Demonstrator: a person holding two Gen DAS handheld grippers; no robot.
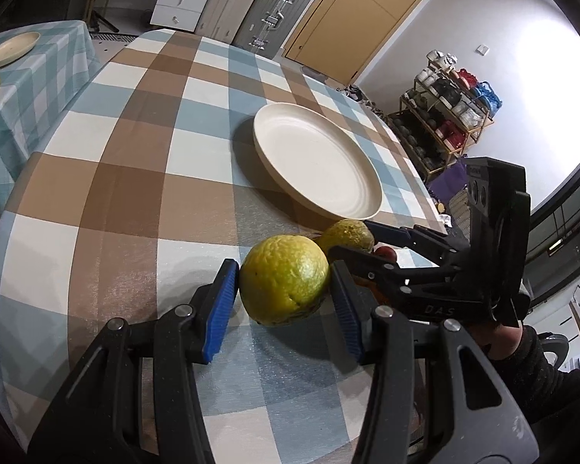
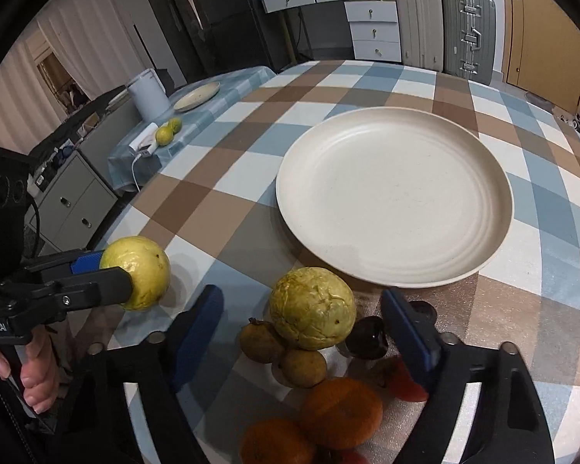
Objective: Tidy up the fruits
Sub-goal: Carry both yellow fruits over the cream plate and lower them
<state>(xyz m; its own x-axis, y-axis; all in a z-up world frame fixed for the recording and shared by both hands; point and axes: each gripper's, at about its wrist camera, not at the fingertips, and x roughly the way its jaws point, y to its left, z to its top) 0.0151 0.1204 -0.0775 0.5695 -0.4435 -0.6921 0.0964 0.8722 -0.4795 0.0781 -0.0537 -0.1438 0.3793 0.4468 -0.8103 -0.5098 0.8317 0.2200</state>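
Left wrist view: left claw [image 1: 284, 290] clamps a round yellow-green citrus fruit [image 1: 284, 285] between blue pads, just over the checked surface [image 1: 135, 178]. Right claw [image 2: 309, 332] gapes around a wrinkled yellow-green fruit [image 2: 312, 308], pads clear of it, near the cream plate [image 2: 483, 178].

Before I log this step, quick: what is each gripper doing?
Left gripper: shut on a round yellow-green citrus fruit.
Right gripper: open, straddling a wrinkled yellow-green fruit, pads not touching.

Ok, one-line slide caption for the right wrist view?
Right gripper open around a yellow-green fruit beside the empty plate; left gripper holds another.
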